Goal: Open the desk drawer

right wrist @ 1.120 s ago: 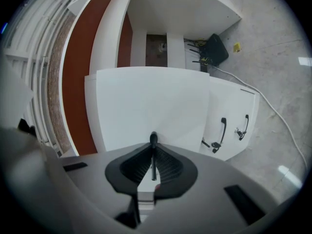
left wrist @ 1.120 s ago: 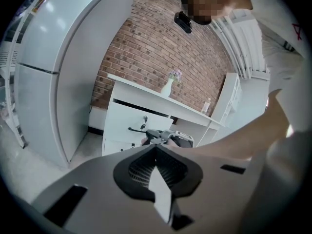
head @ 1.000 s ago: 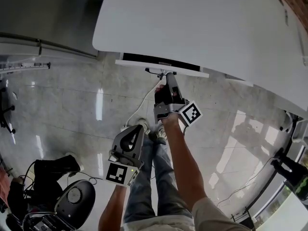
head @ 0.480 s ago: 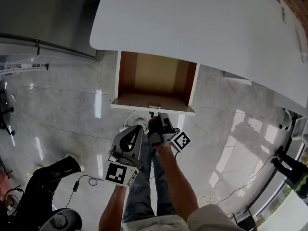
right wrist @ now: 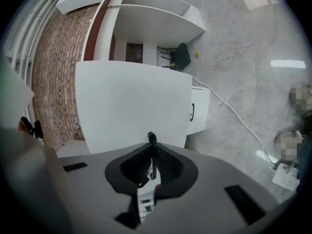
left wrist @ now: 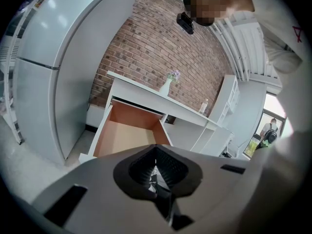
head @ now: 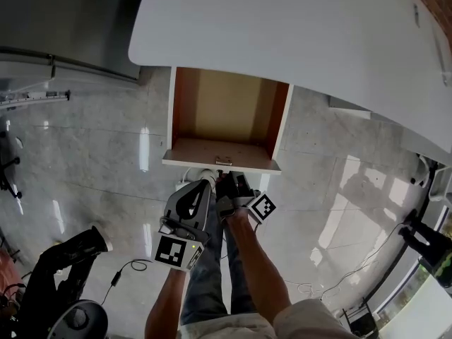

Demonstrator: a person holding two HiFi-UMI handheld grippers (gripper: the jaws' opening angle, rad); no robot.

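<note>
The desk drawer (head: 224,104) stands pulled out from under the white desk top (head: 304,34), its brown inside bare. My right gripper (head: 227,179) is shut on the small dark handle (head: 223,160) at the middle of the white drawer front (head: 191,162). In the right gripper view the handle (right wrist: 152,141) sticks up between the pressed pads of the right gripper (right wrist: 152,157), with the drawer front (right wrist: 131,101) behind it. My left gripper (head: 200,188) hangs just left of the right one, shut and empty. The left gripper view shows the left gripper (left wrist: 156,172) below the open drawer (left wrist: 124,135).
A grey fridge (left wrist: 48,82) stands left of the desk. A vase (left wrist: 167,86) sits on the desk top. A white cable (right wrist: 234,116) runs across the marble floor to a power strip (right wrist: 285,174). Black gear (head: 63,288) lies at the lower left. My legs are below the drawer.
The drawer has slid out from almost closed to well open. My right gripper came back toward me with the handle in it. The left gripper stayed where it was.
</note>
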